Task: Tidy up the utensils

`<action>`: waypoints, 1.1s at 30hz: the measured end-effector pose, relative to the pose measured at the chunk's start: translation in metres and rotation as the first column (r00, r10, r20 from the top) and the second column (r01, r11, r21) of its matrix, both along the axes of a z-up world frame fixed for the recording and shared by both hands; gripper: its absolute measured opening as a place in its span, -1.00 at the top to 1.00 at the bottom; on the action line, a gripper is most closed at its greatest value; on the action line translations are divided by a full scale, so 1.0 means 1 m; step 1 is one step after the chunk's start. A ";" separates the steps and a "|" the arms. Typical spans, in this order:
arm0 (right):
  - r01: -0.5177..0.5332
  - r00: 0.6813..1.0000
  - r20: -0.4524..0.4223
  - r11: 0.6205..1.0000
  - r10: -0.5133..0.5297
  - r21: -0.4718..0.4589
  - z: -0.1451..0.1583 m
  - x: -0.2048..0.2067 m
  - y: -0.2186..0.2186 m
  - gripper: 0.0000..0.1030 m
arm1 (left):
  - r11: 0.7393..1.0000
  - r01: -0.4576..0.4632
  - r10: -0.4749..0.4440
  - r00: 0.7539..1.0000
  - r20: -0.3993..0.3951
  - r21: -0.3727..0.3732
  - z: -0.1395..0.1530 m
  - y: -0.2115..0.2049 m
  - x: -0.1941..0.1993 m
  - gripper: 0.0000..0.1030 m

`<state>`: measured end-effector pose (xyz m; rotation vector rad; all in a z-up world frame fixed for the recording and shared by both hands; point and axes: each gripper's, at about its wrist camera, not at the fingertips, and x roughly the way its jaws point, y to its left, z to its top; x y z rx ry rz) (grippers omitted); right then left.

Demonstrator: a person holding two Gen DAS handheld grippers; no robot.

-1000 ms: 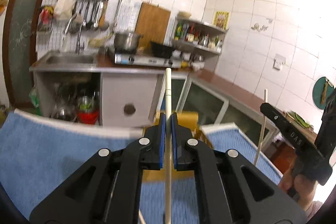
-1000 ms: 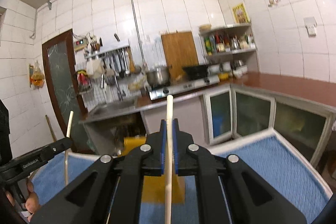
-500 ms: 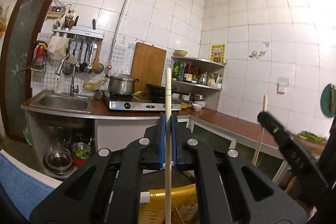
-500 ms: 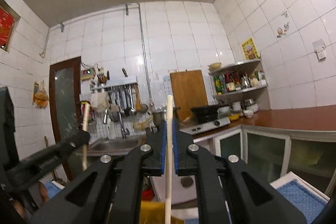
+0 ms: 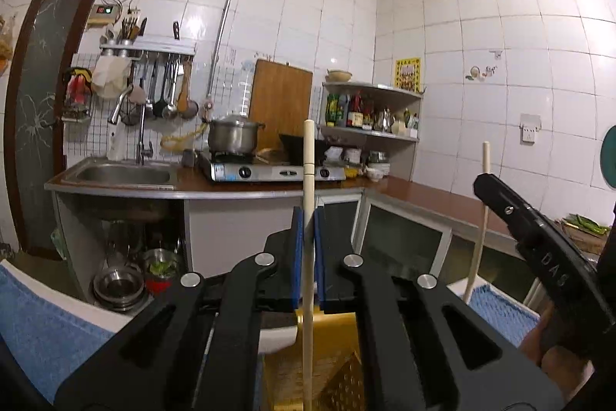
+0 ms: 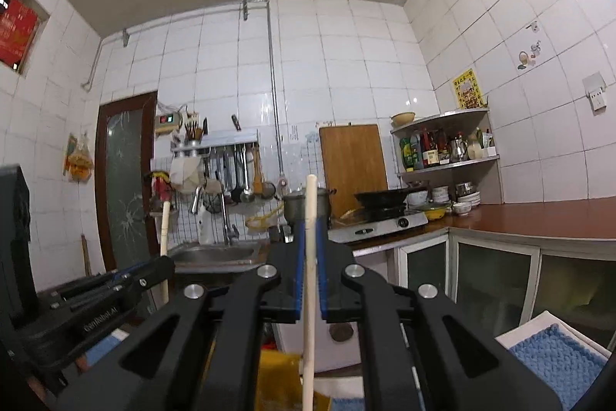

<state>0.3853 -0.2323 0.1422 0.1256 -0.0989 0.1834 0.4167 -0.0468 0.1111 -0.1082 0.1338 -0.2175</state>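
My left gripper (image 5: 308, 218) is shut on a pale wooden chopstick (image 5: 308, 180) that stands upright between its blue pads. My right gripper (image 6: 309, 230) is shut on a second pale chopstick (image 6: 310, 210), also upright. A yellow perforated utensil holder (image 5: 327, 364) sits below the left gripper; it also shows in the right wrist view (image 6: 277, 372). The right gripper with its chopstick (image 5: 481, 203) shows at the right of the left wrist view. The left gripper with its chopstick (image 6: 164, 230) shows at the left of the right wrist view.
A blue towel (image 5: 46, 326) covers the white table beneath both grippers; it also shows in the right wrist view (image 6: 554, 357). Beyond stand a kitchen counter with sink (image 5: 123, 174), gas stove (image 5: 269, 172), pot, a utensil rack on the wall and a corner shelf (image 5: 369, 118) of bottles.
Both grippers have risen and tilted up with their chopsticks; the towel and yellow holder dropped low in view. In the last half second the left view tipped slightly back down.
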 end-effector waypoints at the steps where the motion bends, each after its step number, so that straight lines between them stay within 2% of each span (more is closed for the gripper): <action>1: -0.004 1.000 -0.013 1.000 0.004 -0.005 -0.004 0.000 0.001 0.88 | 1.000 0.003 -0.003 1.000 -0.008 0.005 -0.003 0.000 -0.002 0.92; 4: -0.008 0.999 -0.043 1.000 0.008 -0.020 -0.015 -0.003 0.004 0.88 | 1.000 0.003 -0.002 0.999 -0.038 0.030 -0.013 0.000 -0.004 0.92; 11: -0.005 0.991 -0.132 0.999 0.000 -0.039 -0.035 0.000 0.003 0.88 | 1.000 0.018 -0.018 0.989 -0.145 -0.003 -0.028 0.011 -0.007 0.92; 16: -0.018 0.970 -0.244 1.000 0.015 -0.007 -0.038 0.009 -0.005 0.88 | 1.000 0.018 -0.023 0.965 -0.263 -0.024 -0.036 0.017 -0.004 0.87; 17: -0.022 0.964 -0.266 1.000 0.021 -0.002 -0.037 0.011 -0.007 0.88 | 0.999 0.018 -0.025 0.959 -0.282 -0.028 -0.036 0.019 -0.004 0.74; 18: -0.025 0.958 -0.286 1.000 0.024 0.000 -0.036 0.012 -0.008 0.87 | 0.999 0.012 -0.021 0.953 -0.301 -0.031 -0.035 0.022 -0.005 0.49; 19: -0.031 0.952 -0.305 1.000 0.029 0.000 -0.034 0.012 -0.009 0.87 | 0.999 0.002 -0.013 0.950 -0.312 -0.034 -0.032 0.025 -0.007 0.37; 21: -0.034 0.942 -0.334 0.999 0.031 -0.002 -0.030 0.009 -0.013 0.87 | 0.999 -0.029 0.017 0.947 -0.321 -0.032 -0.026 0.029 -0.014 -0.05; 24: -0.040 0.933 -0.358 0.999 0.040 0.007 -0.024 0.000 -0.017 0.80 | 0.999 -0.043 0.028 0.929 -0.370 -0.031 -0.016 0.037 -0.023 -0.25; 25: -0.040 0.929 -0.368 0.999 0.043 0.015 -0.020 -0.005 -0.019 0.50 | 0.998 -0.047 0.029 0.921 -0.389 -0.037 -0.013 0.041 -0.027 -0.31; 26: -0.033 0.928 -0.371 0.999 0.039 0.021 -0.017 -0.012 -0.022 0.27 | 0.998 -0.051 0.030 0.914 -0.405 -0.041 -0.012 0.044 -0.031 -0.45; 27: -0.029 0.929 -0.368 0.999 0.035 0.023 -0.014 -0.017 -0.023 -0.07 | 0.997 -0.063 0.041 0.905 -0.423 -0.037 -0.010 0.049 -0.037 -0.57; 30: -0.018 0.922 -0.387 1.000 0.014 -0.007 -0.009 -0.044 -0.024 -0.08 | 0.994 -0.105 0.096 0.890 -0.445 0.004 -0.010 0.058 -0.059 -0.78; 33: 0.002 0.903 -0.429 1.000 -0.014 -0.029 -0.014 -0.062 -0.025 -0.08 | 0.992 -0.120 0.120 0.870 -0.478 0.031 -0.017 0.067 -0.079 -0.85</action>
